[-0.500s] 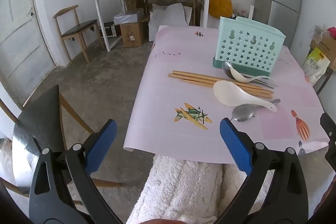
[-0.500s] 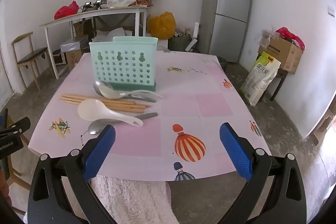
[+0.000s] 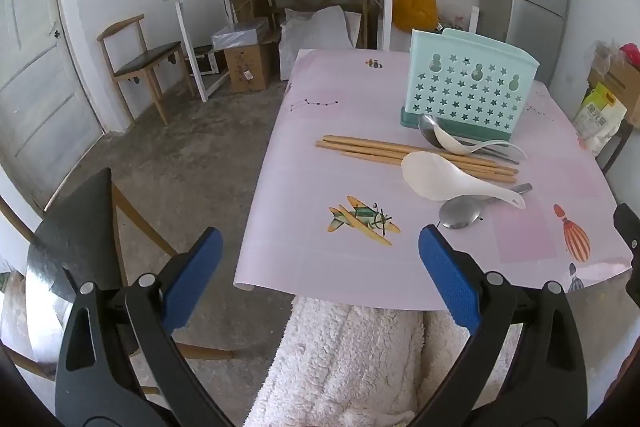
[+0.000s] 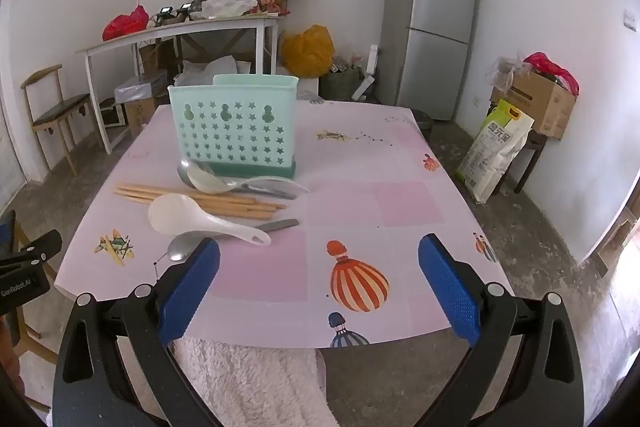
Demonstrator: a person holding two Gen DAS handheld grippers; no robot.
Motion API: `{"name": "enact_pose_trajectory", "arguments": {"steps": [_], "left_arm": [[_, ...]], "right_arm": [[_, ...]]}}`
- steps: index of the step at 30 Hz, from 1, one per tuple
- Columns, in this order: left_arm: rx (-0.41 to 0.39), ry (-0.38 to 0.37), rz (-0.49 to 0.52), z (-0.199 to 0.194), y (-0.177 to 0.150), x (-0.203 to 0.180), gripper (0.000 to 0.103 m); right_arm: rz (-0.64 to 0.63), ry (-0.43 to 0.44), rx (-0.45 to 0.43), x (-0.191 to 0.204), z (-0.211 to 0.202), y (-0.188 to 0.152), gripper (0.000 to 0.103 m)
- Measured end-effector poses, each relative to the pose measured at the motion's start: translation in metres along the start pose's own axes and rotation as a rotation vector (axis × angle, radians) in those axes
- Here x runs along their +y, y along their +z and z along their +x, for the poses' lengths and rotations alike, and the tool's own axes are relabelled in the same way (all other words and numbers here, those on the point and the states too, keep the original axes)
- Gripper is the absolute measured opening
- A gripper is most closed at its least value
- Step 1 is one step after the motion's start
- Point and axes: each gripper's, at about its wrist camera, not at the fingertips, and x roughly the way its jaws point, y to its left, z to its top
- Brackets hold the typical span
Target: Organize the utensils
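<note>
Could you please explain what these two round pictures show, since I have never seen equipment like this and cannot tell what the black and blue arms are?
No robot here: a person holds one clamp-like tool in each hand, each carrying a wide-angle camera that looks along its two blue-padded fingers. One picture comes from the left hand-held gripper, the other from the right hand-held gripper. Both stand wide open and hold nothing.

Ahead is a table under a pink printed tablecloth. On it stand a mint-green plastic utensil holder with star holes, and in front of it lie light wooden chopsticks, a white plastic rice paddle, a small white soup spoon and metal spoons. Nothing has been sorted yet.
</note>
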Motion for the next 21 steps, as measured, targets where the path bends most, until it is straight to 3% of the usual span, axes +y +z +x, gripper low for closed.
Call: {"name": "enact_pose_trajectory", "arguments": {"steps": [21], "left_arm": [[-0.006, 0.019, 0.013, -0.0061, 0.0073, 0.0104, 0.095]], "right_arm": [[0.000, 0.004, -0.002, 0.0005, -0.0017, 0.0029, 0.097]]}}
